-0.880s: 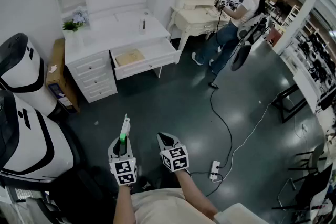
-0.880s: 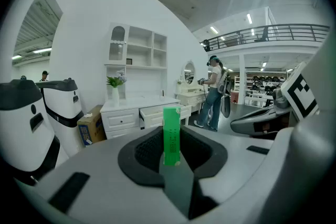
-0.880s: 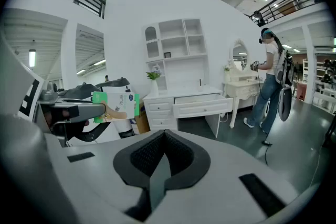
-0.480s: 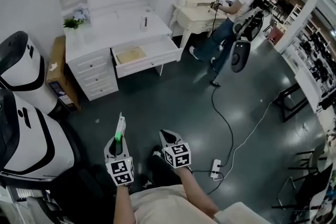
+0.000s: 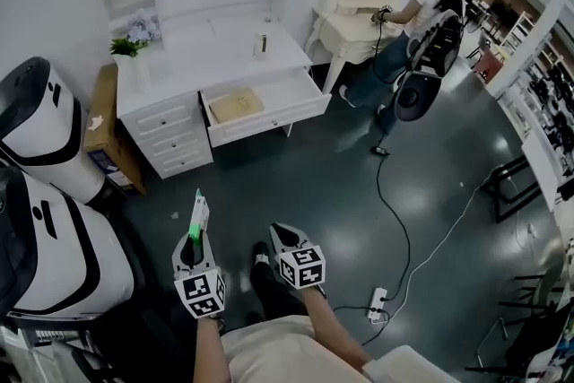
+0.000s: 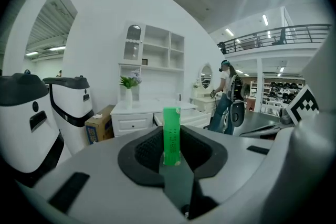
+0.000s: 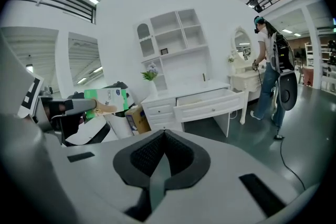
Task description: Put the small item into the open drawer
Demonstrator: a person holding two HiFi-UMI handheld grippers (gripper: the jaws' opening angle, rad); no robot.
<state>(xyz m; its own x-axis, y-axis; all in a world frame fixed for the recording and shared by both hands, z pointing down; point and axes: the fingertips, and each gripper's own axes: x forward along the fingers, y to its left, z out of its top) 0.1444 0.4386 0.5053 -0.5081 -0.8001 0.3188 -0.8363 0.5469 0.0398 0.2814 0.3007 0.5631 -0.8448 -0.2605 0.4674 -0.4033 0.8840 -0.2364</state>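
A small green and white box [image 5: 198, 214] sticks up out of my left gripper [image 5: 195, 234], which is shut on its lower end, low in the head view. In the left gripper view the box [image 6: 171, 134] stands upright between the jaws. My right gripper [image 5: 277, 233] hovers just right of it, shut and empty [image 7: 164, 139]. The open drawer [image 5: 265, 109] juts out from the white desk [image 5: 188, 58] across the dark floor, well beyond both grippers. A flat tan thing [image 5: 235, 106] lies inside the drawer. The right gripper view shows the box [image 7: 107, 99] at left and the drawer [image 7: 210, 103] ahead.
Two large white and black machines [image 5: 40, 148] stand at the left, with a cardboard box [image 5: 100, 117] beside the desk. A plant [image 5: 130, 46] and a small bottle [image 5: 263, 43] sit on the desktop. A person [image 5: 421, 13] stands at a vanity table; a cable leads to a power strip [image 5: 378, 300].
The desk and drawer have come nearer and shifted right in the head view. My left gripper has drifted slightly left with the box. The person at the back has shifted.
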